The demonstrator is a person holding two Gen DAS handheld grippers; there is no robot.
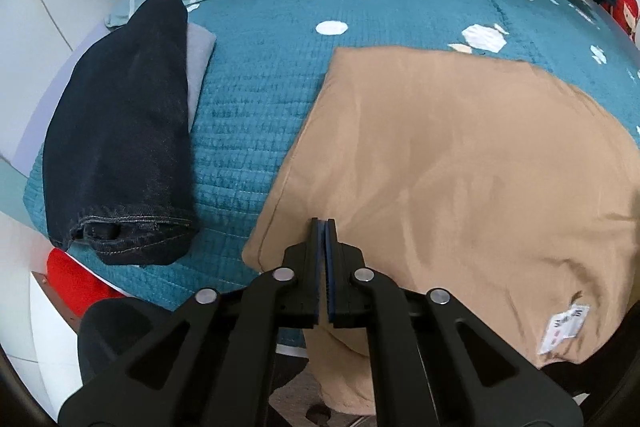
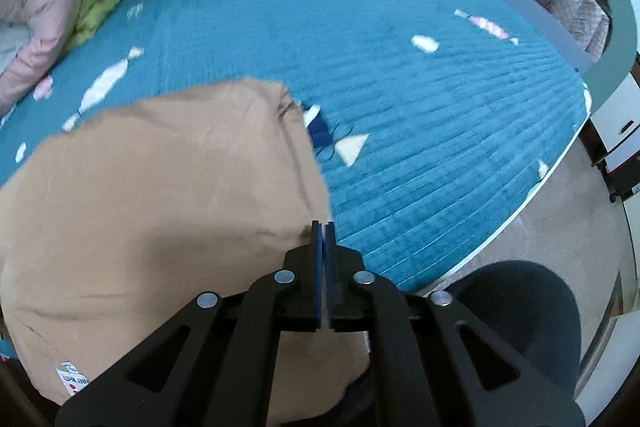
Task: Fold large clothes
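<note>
Both grippers over tan garment (bedspread).

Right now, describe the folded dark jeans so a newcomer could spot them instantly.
Start from the teal quilted bedspread covering the bed. Along its left side, left of the big tan garment, lies a long folded bundle: the dark jeans, resting partly on a folded grey piece. It is the only near-black denim item there, with a stitched hem facing the camera.

One tan garment, one folded dark jeans, one teal quilt.
</note>
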